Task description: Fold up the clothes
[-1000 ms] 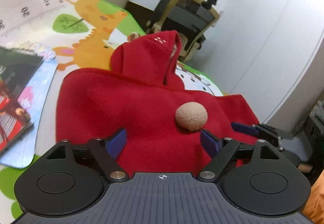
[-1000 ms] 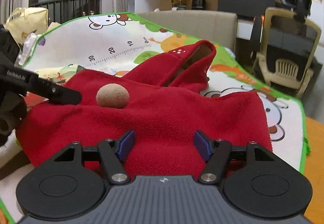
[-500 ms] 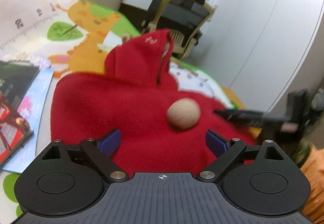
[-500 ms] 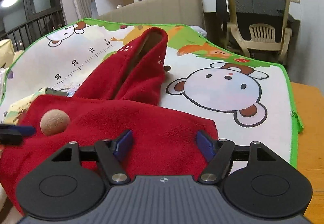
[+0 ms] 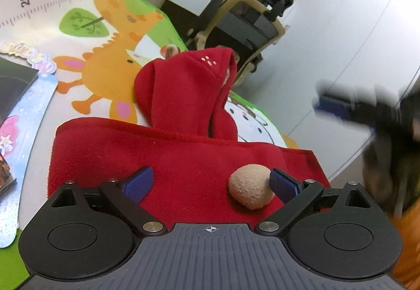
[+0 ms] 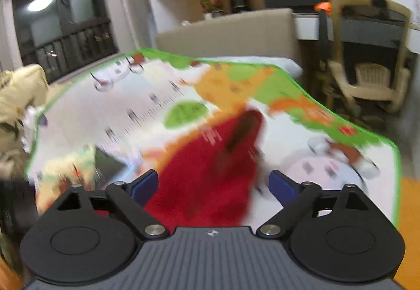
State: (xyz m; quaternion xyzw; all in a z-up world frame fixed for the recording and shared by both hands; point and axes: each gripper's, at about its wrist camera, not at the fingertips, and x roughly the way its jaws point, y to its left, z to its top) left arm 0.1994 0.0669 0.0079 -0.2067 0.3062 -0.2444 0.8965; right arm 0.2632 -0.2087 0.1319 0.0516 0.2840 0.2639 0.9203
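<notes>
Red fleece hooded garment (image 5: 183, 156), tan pom-pom (image 5: 250, 186), on cartoon mat (image 5: 110, 27).

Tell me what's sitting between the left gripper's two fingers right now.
In the left wrist view, the open left gripper frames red fleece garment, with its tan pom-pom just inside the right-hand finger.

Red hooded garment (image 5: 183, 153) on mat (image 5: 105, 27), left gripper (image 5: 211, 182) open, blurred, possibly right gripper (image 5: 341, 109)

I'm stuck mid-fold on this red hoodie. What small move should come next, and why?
Probably bring the open right gripper down to the hood. The red hoodie has a flat folded body, but the hood sticks out onto the mat, and both grippers are empty.
</notes>
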